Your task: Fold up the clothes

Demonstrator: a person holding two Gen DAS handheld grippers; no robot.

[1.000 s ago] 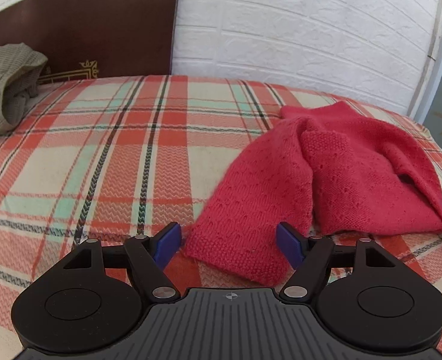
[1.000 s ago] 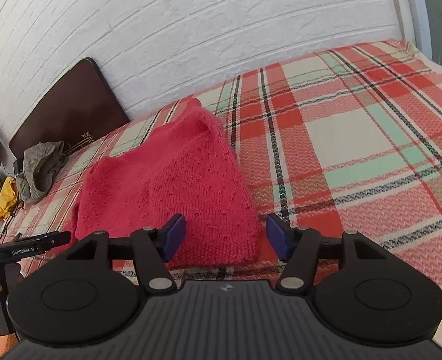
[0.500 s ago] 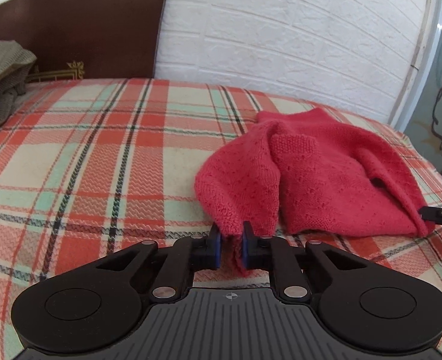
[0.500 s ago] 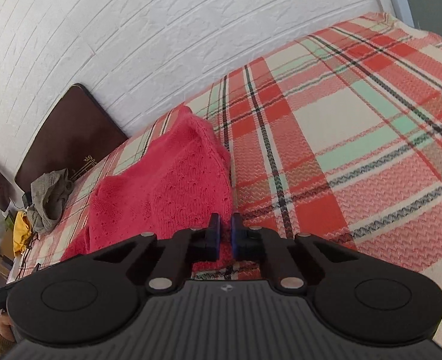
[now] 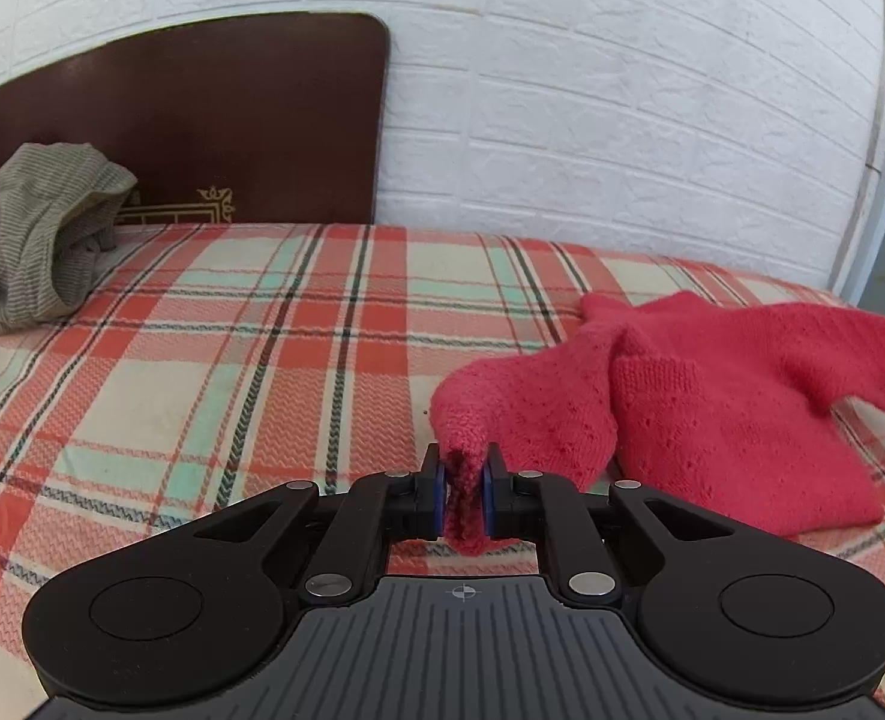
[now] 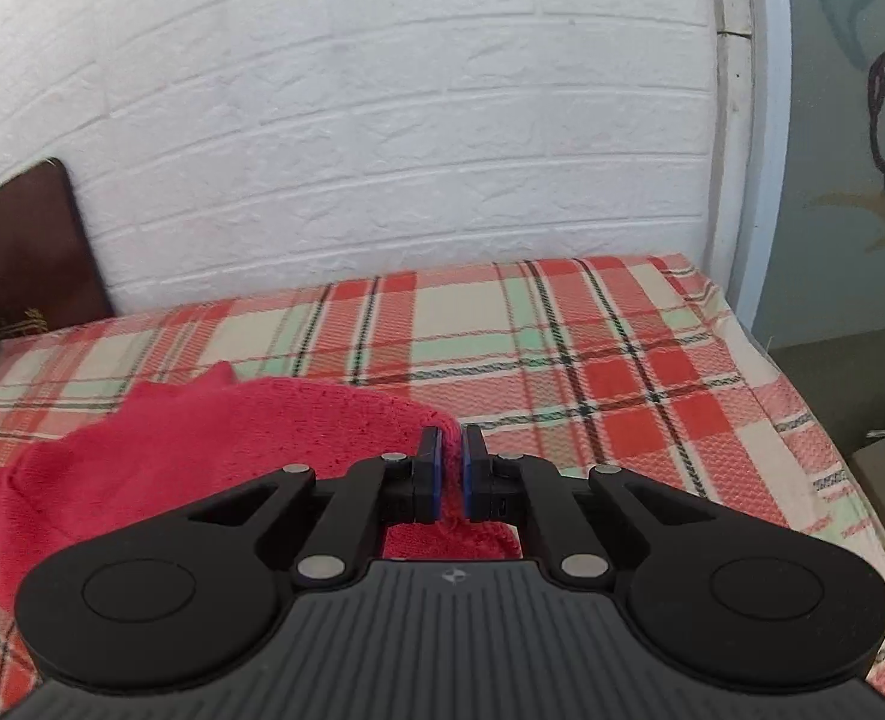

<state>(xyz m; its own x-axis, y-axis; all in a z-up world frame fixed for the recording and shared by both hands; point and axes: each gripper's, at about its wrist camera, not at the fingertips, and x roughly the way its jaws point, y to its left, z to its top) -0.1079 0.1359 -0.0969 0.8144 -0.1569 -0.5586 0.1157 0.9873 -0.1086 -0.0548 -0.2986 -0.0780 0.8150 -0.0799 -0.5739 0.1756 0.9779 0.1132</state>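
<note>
A red knitted sweater (image 5: 712,414) is seen lying on a bed covered with a plaid sheet (image 5: 232,372) of red, cream and mint squares crossed by dark lines, its weave marked by a fine zigzag. The sweater lies toward the right part of the bed, near the foot end beside a pale door frame (image 6: 760,120). Its knit is soft and fuzzy, with a pattern of small eyelets, and it is bunched into rounded folds.

The left claw (image 5: 461,492) is pressed together on a gathered edge of the sweater, a narrow ridge of red knit being pinched between the blue pads (image 5: 438,495). The right claw (image 6: 449,474) is likewise closed on the sweater (image 6: 202,438), the fabric being drawn up in a smooth arc to the blue pads (image 6: 436,477).

A crumpled grey-green ribbed garment (image 5: 34,240) is noted at the head end, against a dark brown glossy headboard (image 5: 214,120) with rounded corner and gold trim. A white embossed brick-pattern wall (image 5: 622,90) runs along the far edge of the bed.
</note>
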